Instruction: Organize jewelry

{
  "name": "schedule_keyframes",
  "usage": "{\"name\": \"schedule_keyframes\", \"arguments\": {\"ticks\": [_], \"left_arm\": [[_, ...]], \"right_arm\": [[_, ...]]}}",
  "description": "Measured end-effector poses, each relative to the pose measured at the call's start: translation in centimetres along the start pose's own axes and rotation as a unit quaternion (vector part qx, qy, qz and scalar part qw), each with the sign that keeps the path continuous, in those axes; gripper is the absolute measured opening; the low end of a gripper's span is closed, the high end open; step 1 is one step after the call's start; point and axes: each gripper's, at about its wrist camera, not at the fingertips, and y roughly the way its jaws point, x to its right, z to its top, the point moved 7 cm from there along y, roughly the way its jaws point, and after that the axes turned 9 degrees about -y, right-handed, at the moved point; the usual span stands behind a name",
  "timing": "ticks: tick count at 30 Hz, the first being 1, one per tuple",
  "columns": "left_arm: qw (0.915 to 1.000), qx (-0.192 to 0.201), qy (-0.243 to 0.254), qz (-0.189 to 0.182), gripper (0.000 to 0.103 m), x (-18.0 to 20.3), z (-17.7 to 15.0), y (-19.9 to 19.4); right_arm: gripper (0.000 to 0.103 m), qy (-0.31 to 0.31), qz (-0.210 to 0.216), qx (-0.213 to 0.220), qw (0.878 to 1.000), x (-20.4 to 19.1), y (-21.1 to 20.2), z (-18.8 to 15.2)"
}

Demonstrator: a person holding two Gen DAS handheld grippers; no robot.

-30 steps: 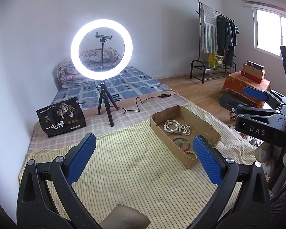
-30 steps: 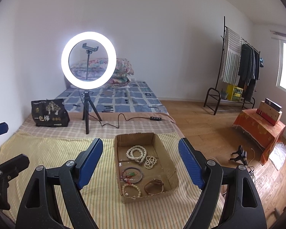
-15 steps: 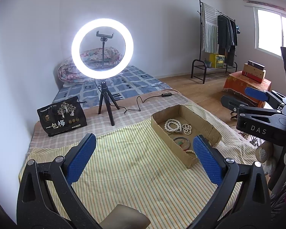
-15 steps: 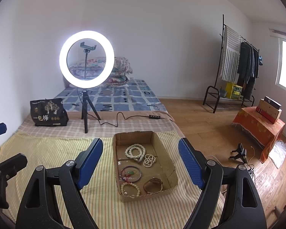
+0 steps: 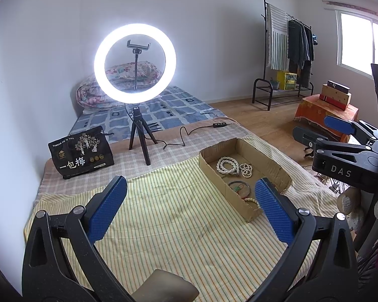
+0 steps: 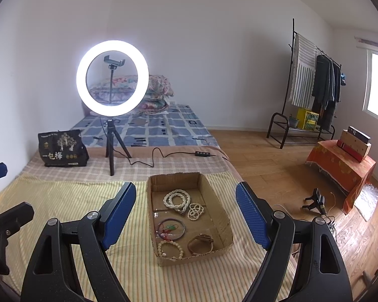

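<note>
Left wrist view: the left tongs (image 5: 190,209) fill the bottom of the frame, spread wide with nothing between the 2 blue pads (image 5: 107,209). Under them lies a striped sheet (image 5: 168,226) on the bed. The box (image 5: 242,173), open cardboard, sits right of centre on that sheet, angled away toward the upper right. Inside it show a white bead necklace (image 5: 226,166), a smaller bead coil (image 5: 246,170), a thin bangle (image 5: 239,187) and part of a bead bracelet (image 5: 250,201) near the front wall. The right tongs (image 5: 322,129) reach in from the right edge, above the floor beside the bed. A lit ring light (image 5: 134,63) on a tripod stands at upper centre, with a black bag (image 5: 80,156) to its left.

Right wrist view: the right tongs (image 6: 186,214) are also wide apart and hold nothing; the box (image 6: 204,186) appears between the 2 pads, farther off on the sheet. In it, from back to front: the necklace (image 6: 176,200), the coil (image 6: 195,211), the bangle (image 6: 171,229), then the bracelet (image 6: 169,249) at left and a brown band (image 6: 200,244) at right. Part of the left tongs shows at the left edge. The ring light (image 6: 112,76) stands at upper left, the bag (image 6: 61,148) left of its tripod.
</note>
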Motion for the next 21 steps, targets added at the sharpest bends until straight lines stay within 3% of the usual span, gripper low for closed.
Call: {"name": "schedule_keyframes", "arguments": {"ticks": [21], "left_arm": [[1.0, 0.0, -0.001, 0.0, 0.103, 0.04, -0.09, 0.02]], "right_arm": [[0.081, -0.001, 0.0, -0.002, 1.0, 0.24, -0.13, -0.18]]}}
